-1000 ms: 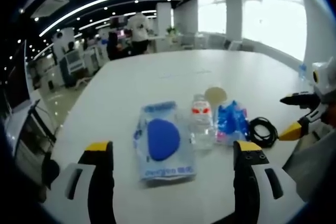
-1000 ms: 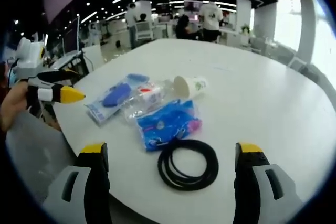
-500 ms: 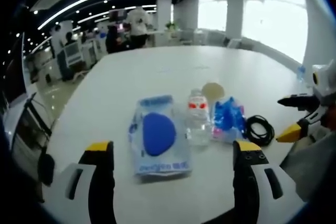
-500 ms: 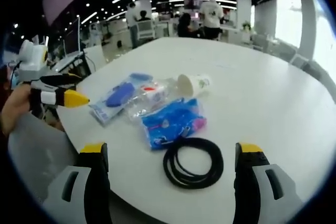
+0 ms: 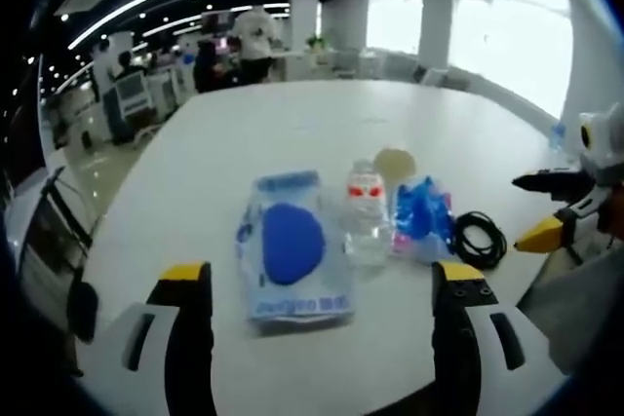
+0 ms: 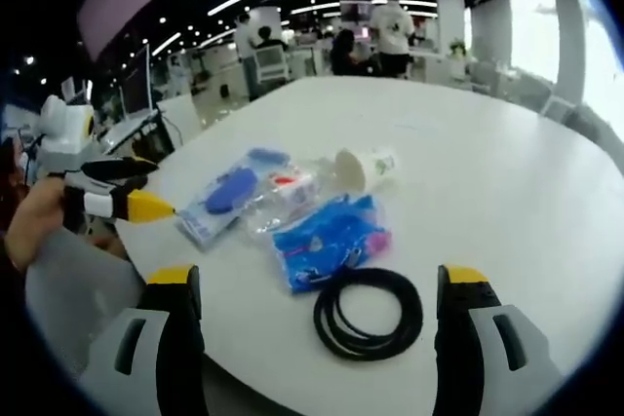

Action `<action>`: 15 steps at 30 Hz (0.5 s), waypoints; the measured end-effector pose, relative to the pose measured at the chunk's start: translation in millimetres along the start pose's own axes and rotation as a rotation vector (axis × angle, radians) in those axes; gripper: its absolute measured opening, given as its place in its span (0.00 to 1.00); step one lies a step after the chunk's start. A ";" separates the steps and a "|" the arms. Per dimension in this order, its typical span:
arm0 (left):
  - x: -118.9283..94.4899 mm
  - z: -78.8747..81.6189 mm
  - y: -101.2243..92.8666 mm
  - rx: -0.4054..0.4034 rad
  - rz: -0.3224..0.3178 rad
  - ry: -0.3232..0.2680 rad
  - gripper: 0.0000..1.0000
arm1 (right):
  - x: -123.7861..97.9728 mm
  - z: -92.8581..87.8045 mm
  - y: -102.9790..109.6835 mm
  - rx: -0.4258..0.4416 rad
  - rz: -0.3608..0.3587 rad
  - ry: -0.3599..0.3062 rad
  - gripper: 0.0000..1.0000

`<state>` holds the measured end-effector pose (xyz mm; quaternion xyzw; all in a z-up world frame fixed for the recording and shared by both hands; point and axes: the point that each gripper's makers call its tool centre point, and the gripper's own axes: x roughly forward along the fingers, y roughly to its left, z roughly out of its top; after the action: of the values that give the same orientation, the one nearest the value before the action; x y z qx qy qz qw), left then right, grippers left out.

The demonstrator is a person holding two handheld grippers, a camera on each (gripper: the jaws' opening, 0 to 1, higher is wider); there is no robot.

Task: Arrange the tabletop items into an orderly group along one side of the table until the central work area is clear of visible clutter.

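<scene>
Along the table (image 6: 507, 182) edge the grouped items lie unmoved, both tools (image 5: 322, 284) (image 6: 317, 284) still wide open, empty.

left gripper (image 5: 323, 284) agape, empty; right gripper (image 6: 318, 284) likewise

A tight row of clutter sits near one edge of the white table (image 6: 507, 172): a clear pouch (image 6: 226, 192), a bottle (image 6: 283, 200), a paper cup (image 6: 363, 167), a blue packet (image 6: 327, 237) and a black cable coil (image 6: 369, 312), touching or nearly so. Beyond them the tabletop lies bare and passable.
</scene>
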<state>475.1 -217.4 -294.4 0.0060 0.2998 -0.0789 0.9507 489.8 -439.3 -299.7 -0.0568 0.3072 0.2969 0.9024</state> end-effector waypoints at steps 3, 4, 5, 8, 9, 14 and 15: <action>1.1 -1.3 1.0 -0.002 0.003 0.012 0.90 | 3.3 6.0 4.5 -0.004 0.014 -0.012 1.00; 1.3 -2.5 0.7 -0.002 0.002 0.019 0.90 | 5.1 7.6 7.5 -0.015 0.020 -0.015 1.00; 2.0 -4.3 0.3 0.000 0.002 0.029 0.90 | 6.6 8.4 10.3 -0.027 0.028 -0.018 1.00; 3.6 -10.2 -3.0 0.005 -0.013 0.060 0.89 | 11.8 7.7 16.0 -0.053 0.035 -0.011 1.00; 3.5 -10.7 -3.9 0.006 -0.017 0.065 0.89 | 12.6 7.6 16.6 -0.055 0.037 -0.010 1.00; 3.9 -3.0 -6.0 0.012 -0.024 0.067 0.88 | 13.8 5.5 17.0 -0.068 0.040 -0.004 1.00; 4.5 -0.9 -6.8 0.014 -0.027 0.065 0.88 | 13.9 4.6 14.9 -0.071 0.031 -0.002 1.00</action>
<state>477.1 -224.7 -297.4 0.0111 0.3300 -0.0937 0.9392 492.5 -418.9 -303.0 -0.0836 0.2966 0.3214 0.8954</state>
